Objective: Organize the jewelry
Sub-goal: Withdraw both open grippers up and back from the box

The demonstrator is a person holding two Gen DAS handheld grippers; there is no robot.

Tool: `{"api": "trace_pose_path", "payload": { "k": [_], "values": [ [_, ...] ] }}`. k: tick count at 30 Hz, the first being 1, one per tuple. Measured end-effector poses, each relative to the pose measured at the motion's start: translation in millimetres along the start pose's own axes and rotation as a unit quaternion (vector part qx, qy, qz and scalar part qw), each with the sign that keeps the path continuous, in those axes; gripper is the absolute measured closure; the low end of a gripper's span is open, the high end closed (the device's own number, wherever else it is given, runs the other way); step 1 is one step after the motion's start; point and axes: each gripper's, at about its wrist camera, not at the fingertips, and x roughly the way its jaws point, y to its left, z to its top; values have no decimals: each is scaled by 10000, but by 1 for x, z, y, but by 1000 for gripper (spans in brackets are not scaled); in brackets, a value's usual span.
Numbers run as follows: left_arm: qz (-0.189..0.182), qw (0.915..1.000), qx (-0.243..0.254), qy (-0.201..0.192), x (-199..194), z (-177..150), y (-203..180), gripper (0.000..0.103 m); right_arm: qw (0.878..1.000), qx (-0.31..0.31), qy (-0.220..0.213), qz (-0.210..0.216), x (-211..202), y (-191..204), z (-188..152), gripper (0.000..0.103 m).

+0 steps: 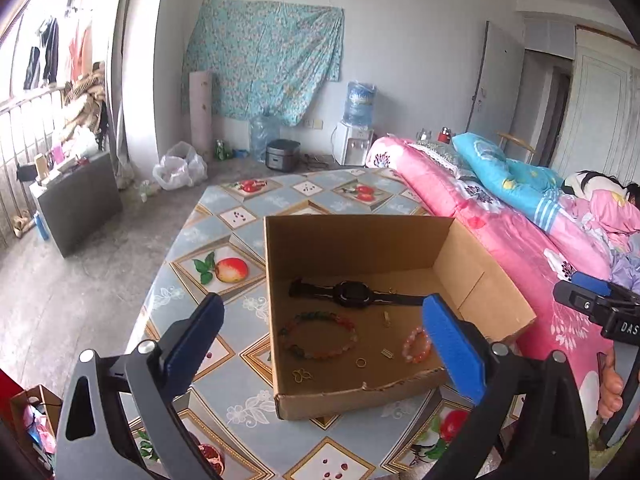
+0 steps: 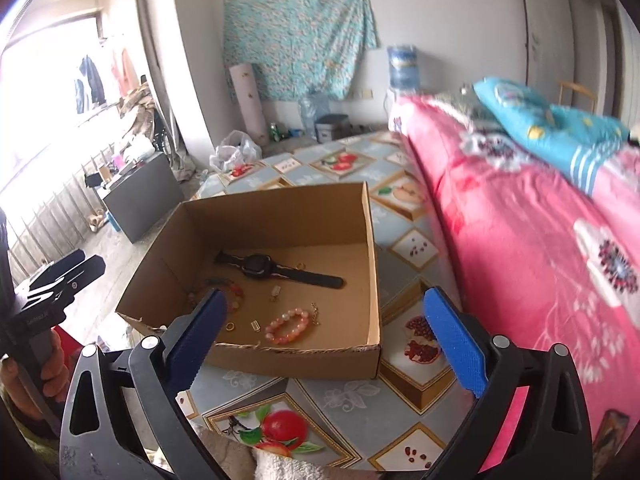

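An open cardboard box [image 1: 344,240] [image 2: 280,216] stands on the fruit-patterned tablecloth. Inside lie a black watch [image 1: 354,294] [image 2: 260,266], a multicoloured bead bracelet [image 1: 318,336] [image 2: 236,292], a pink bead bracelet [image 1: 416,346] [image 2: 288,326], a gold ring [image 1: 361,362] [image 2: 231,326] and other small gold pieces. My left gripper [image 1: 324,344] hovers open above the box's near side, nothing between its blue pads. My right gripper [image 2: 324,332] is open too, over the box's near right corner, empty.
A bed with a pink quilt [image 1: 500,232] [image 2: 520,220] and a blue pillow [image 1: 504,168] borders the table on the right. The table [image 1: 224,216] drops to a concrete floor on the left. Each view shows the other gripper, held in a hand, at its edge.
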Motion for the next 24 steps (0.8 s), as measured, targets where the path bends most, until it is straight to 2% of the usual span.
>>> {"api": "trace_pose_path", "payload": {
  "k": [7, 11, 14, 18, 24],
  "values": [
    [480, 9986, 214, -77, -15, -4, -19, 6, 9976, -433, -342, -413, -17, 19, -4, 8],
    [833, 9958, 346, -144, -21, -5, -25, 6, 9962, -528, -528, -455, -24, 23, -6, 8],
    [863, 9952, 433, -136, -23, -7, -29, 6, 9964, -505, -576, -374, -24, 25, -7, 8],
    [658, 9971, 346, 188, -12, -13, -29, 6, 9982, -381, -398, -257, -16, 26, -11, 8],
    [606, 9936, 213, 926, 17, -34, -37, 6, 9993, -84, 247, -280, 9, 21, -29, 8]
  ]
}}
